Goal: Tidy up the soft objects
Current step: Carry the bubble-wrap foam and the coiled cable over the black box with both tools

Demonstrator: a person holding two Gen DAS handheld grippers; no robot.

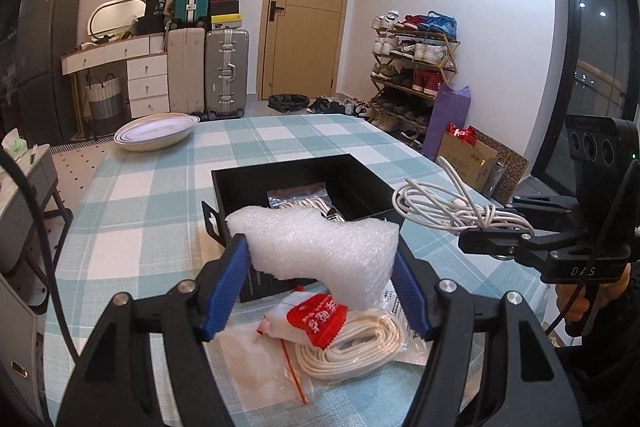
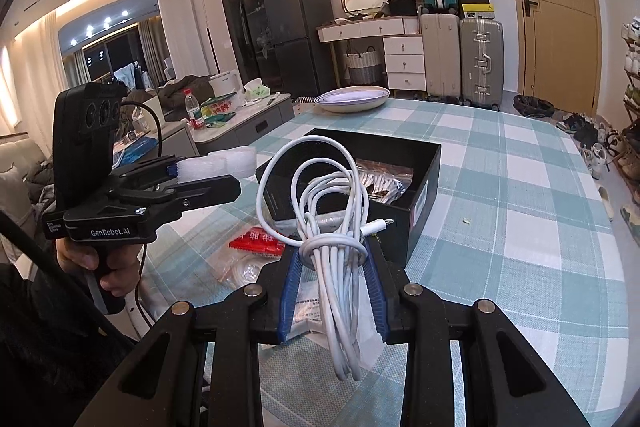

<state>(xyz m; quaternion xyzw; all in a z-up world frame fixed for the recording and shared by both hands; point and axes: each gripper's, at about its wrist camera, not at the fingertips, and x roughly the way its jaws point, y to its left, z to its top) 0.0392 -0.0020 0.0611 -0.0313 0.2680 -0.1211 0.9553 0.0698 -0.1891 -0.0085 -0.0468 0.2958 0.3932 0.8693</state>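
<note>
- The black box (image 1: 362,183) sits mid-frame in the left wrist view, on the checked tablecloth (image 1: 140,187), open at the top; a clear zip bag (image 1: 298,197) already lies inside it.
- The white foam piece (image 1: 320,247) is held off the table in the lower centre of that view, just in front of the box's near wall. Its long axis runs left to right across the frame, spanning the gap between the blue pads (image 1: 226,283).
- The left gripper (image 1: 320,267) is clamped on the foam, jaws about half apart, each pad pressing an end. The foam looks light, pebbled and irregular, with a lobe hanging lower on the right.
- The white cable bundle (image 2: 332,227) fills the centre of the right wrist view, coiled and tied at the waist, loops rising above and strands hanging below.
- The right gripper (image 2: 334,263) is closed tight on that tied waist; the box lies directly beyond it, up-frame.
- Both loads sit short of the box opening, so I judge the next move to be forward and down. The left hand's foam looks slightly nearer the rim.
- Below the foam, on the cloth, lie a red-and-white packet (image 1: 308,319) and a bagged cream cord (image 1: 352,343), not yet sorted.
- A stack of shallow dishes (image 1: 156,133) rests at the table's far left.
</note>
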